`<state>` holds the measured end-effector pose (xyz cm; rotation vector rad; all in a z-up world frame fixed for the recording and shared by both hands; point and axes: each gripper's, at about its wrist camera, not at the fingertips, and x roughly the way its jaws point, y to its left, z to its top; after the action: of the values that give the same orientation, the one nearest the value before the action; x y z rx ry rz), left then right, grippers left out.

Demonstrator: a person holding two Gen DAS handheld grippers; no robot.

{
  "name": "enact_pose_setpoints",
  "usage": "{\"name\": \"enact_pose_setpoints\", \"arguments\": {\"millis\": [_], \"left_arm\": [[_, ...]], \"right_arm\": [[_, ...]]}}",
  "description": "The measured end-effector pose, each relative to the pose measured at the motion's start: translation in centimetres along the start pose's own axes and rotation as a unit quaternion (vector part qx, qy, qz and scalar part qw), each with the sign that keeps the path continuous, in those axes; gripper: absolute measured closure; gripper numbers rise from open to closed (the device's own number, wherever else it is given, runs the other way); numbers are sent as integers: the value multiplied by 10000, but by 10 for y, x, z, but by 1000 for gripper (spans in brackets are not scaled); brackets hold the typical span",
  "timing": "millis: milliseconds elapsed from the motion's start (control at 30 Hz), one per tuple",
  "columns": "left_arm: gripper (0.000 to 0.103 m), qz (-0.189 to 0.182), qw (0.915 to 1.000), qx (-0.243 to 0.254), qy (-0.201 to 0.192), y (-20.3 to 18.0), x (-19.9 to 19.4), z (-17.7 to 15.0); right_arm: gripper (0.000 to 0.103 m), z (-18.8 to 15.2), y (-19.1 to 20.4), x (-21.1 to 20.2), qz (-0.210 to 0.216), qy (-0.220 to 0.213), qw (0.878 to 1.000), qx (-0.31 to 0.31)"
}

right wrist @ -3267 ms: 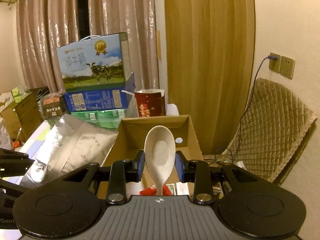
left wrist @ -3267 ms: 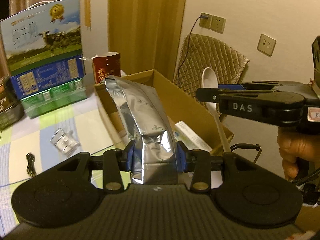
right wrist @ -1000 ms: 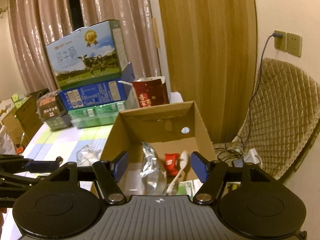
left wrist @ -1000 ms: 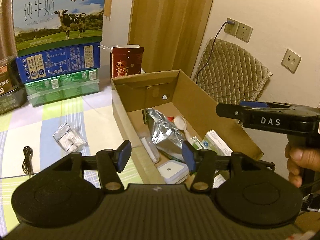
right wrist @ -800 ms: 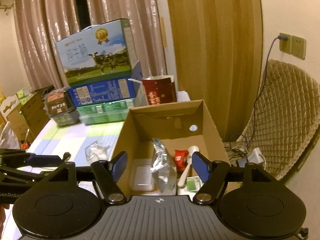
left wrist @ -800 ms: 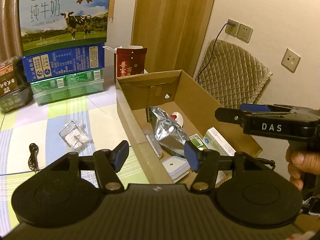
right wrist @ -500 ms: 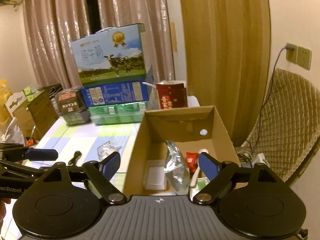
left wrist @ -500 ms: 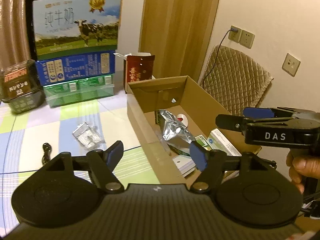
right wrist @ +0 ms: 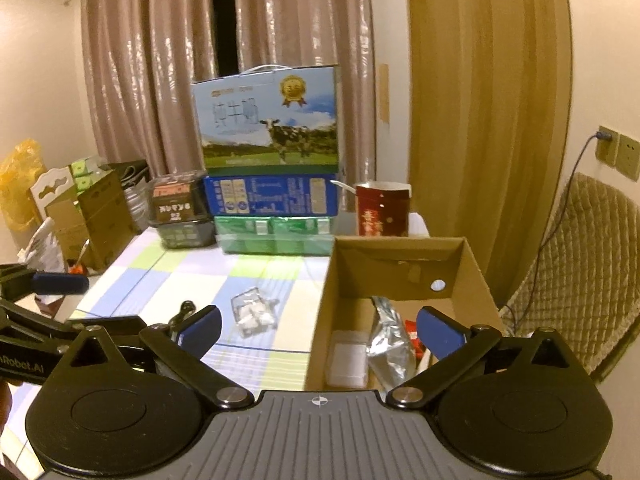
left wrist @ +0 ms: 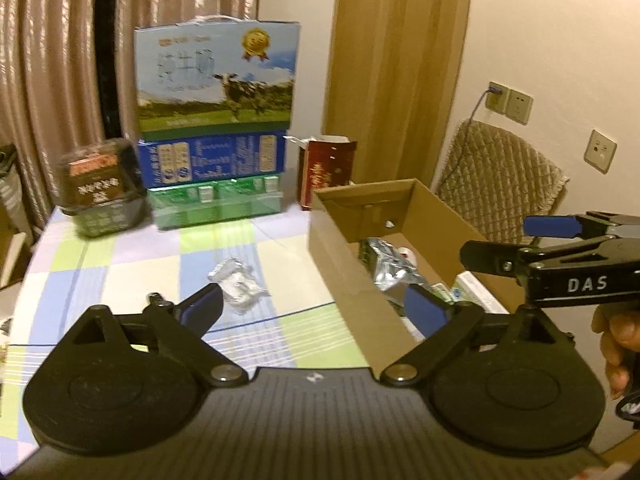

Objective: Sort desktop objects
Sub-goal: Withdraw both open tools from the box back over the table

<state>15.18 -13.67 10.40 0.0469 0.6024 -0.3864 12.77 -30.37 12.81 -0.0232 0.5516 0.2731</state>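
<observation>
Both claws just let go. The crinkled silver foil pouch (right wrist: 390,338) and the white plastic spoon now lie in the open brown cardboard box (right wrist: 400,258) at the right edge of the checked tablecloth (left wrist: 120,264). The left gripper (left wrist: 312,310) and right gripper (right wrist: 318,330) are opening wide with nothing between them. So that pair's sorted.

Next up is probably the small clear plastic packet (right wrist: 254,312), mid-cloth beside the box. The right view shows the box floor and a white lidded container (right wrist: 347,364) (the near wall hides it from the left view).

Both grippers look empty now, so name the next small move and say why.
Probably bring the left gripper down toward the clear plastic packet on the checked cloth. Both grippers' jaws are opening with nothing between them; the silver pouch already lies in the cardboard box, while the packet lies outside.
</observation>
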Motion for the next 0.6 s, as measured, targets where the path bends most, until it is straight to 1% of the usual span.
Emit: {"name": "enact_pose_setpoints", "arguments": {"millis": [33, 333, 600], "left_arm": [[1, 48, 10000, -5, -31, 3, -3, -1], [1, 293, 9993, -188, -165, 30, -23, -10], [1, 407, 9986, -327, -127, 53, -29, -18]], "right_arm": [[2, 0, 3, 0, 8, 3, 10000, -28], [2, -1, 26, 3, 98, 44, 9997, -232], [2, -4, 46, 10, 194, 113, 9990, -376]]}}
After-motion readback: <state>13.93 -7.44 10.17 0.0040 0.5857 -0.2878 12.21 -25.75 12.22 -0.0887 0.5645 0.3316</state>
